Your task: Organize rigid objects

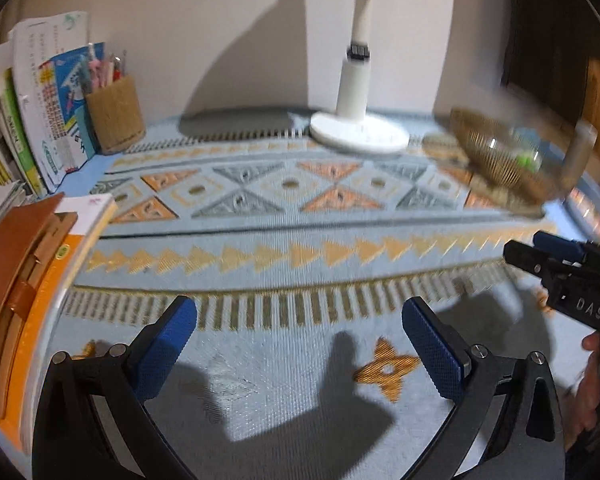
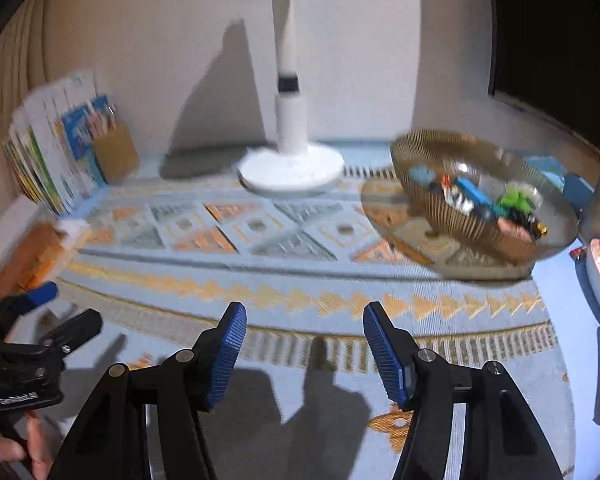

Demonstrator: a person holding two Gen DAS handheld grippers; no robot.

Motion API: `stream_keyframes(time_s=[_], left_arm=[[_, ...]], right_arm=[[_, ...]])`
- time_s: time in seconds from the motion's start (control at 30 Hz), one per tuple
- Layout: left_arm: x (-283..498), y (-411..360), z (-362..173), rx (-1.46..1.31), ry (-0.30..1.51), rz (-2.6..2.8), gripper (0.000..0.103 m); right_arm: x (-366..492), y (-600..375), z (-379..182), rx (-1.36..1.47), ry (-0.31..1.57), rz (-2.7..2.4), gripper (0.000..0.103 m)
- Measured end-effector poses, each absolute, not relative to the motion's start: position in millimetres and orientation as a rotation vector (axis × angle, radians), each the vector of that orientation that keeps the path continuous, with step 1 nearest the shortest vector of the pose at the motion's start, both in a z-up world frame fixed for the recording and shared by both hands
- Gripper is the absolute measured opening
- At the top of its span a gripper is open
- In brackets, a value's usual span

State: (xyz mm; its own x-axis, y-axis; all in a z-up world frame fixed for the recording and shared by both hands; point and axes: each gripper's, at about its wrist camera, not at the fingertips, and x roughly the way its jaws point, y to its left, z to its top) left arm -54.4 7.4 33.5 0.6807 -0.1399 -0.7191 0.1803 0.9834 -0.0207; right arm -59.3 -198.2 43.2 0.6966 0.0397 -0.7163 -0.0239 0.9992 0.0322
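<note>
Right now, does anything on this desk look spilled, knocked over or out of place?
Nothing stands out. The lamp stands upright, the bowl sits level with small toys inside, and the pencil cup and books are upright at the back left.

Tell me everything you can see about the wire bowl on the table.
The wire bowl is a wide, round basket of thin gold-coloured ribs, metal by its look, blurred in both views. It stands upright on the patterned cloth at the table's right, right of the white lamp base. Small colourful items, blue, green, orange and black, lie inside. Nothing grips it.
</note>
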Motion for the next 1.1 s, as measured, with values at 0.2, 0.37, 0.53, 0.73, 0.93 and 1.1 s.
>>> stream_keyframes(time_s=[0.2, 0.37, 0.53, 0.73, 0.93, 1.1], left_arm=[[-61, -7, 33, 0.140, 0.771, -0.178, 0.102], [-62, -5, 33, 0.145, 0.759, -0.130, 0.102], [-62, 2, 34, 0.115, 0.754, -0.088, 0.102], [-60, 2, 33, 0.118, 0.762, -0.094, 0.102], [-61, 5, 34, 0.104, 0.756, -0.085, 0.103], [-60, 3, 33, 0.114, 0.763, -0.090, 0.102]], right_arm=[[-56, -211, 31, 0.063, 0.808, 0.022, 0.067], [-58, -203, 30, 0.016, 0.808, 0.011, 0.075], [-63, -194, 33, -0.031, 0.780, 0.032, 0.089], [-60, -194, 31, -0.023, 0.790, 0.035, 0.089], [-58, -196, 27, -0.001, 0.810, 0.031, 0.089], [-55, -192, 24, -0.018, 0.831, 0.043, 0.089]])
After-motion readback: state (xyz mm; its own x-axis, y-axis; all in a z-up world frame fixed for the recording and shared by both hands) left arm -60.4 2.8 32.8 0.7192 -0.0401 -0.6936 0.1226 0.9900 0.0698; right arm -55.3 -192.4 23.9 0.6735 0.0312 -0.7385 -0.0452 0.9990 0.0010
